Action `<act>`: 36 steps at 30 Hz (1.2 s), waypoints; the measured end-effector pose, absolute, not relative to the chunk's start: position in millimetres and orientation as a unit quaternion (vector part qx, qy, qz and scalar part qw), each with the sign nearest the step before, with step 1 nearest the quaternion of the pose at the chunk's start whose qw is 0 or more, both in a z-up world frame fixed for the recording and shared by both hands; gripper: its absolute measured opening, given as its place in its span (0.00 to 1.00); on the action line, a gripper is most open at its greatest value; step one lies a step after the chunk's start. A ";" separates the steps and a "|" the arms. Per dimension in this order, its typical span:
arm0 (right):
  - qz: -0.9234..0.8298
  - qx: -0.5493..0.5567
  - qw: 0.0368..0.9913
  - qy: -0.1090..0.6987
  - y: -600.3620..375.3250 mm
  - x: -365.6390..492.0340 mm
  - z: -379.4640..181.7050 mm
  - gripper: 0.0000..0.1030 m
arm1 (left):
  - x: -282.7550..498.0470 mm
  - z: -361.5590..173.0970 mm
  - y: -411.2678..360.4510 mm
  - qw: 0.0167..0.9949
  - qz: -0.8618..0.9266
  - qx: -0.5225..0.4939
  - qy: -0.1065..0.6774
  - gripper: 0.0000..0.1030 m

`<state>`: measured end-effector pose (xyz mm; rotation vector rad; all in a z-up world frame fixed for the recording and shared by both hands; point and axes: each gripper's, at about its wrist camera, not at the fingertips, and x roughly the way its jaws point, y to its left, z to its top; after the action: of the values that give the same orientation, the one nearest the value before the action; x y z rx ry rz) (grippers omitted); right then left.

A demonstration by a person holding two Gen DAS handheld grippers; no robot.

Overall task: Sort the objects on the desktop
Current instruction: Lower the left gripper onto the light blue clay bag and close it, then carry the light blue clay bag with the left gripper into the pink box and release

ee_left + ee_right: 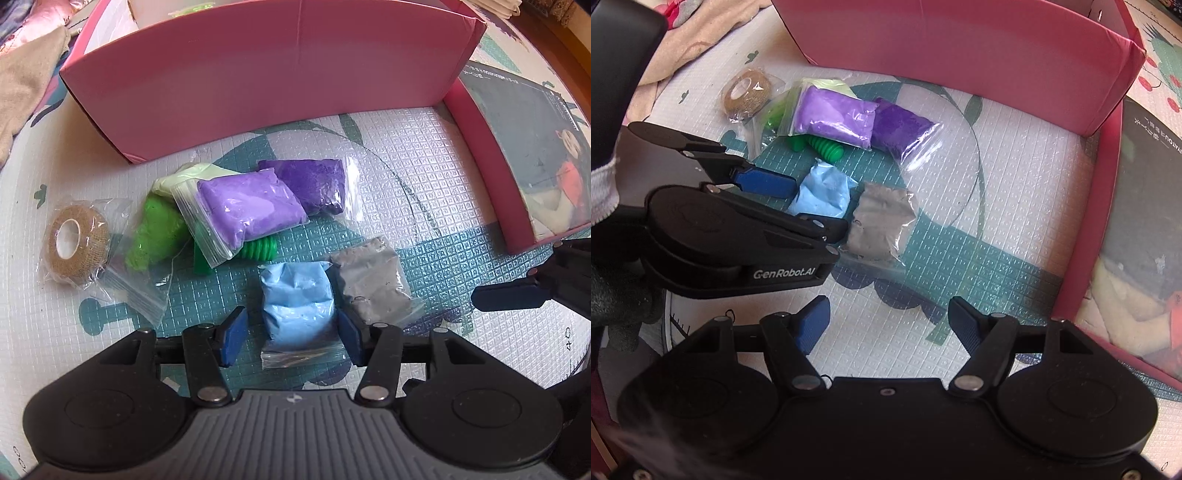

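Note:
Small bags of clay lie on a patterned foam mat (424,177): light blue (297,299), grey (375,282), light purple (249,208), dark purple (316,182), green (157,230) and pale yellow (184,175). A green ribbed toy (258,251) lies under the light purple bag. My left gripper (291,338) is open, its pads on either side of the light blue bag's near end. It also shows in the right wrist view (809,206). My right gripper (888,325) is open and empty over bare mat, short of the grey bag (881,225).
A pink box (258,77) stands open behind the bags. Its pink lid (491,177) with a picture lies at the right. A tan bandage roll in plastic (75,243) lies at the left. Cloth (26,85) is piled at the far left.

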<state>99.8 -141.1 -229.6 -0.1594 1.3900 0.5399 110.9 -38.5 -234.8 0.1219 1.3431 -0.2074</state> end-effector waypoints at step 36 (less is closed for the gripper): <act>0.195 -0.056 0.774 0.600 -129.5 118.2 -218.0 0.70 | 116.7 -132.7 -7.2 0.817 -0.075 -0.002 0.571 0.36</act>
<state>118.2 -129.5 -218.0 -0.1222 1.2990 0.4231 116.7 -7.2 -132.7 -0.0038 1.2175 -0.1592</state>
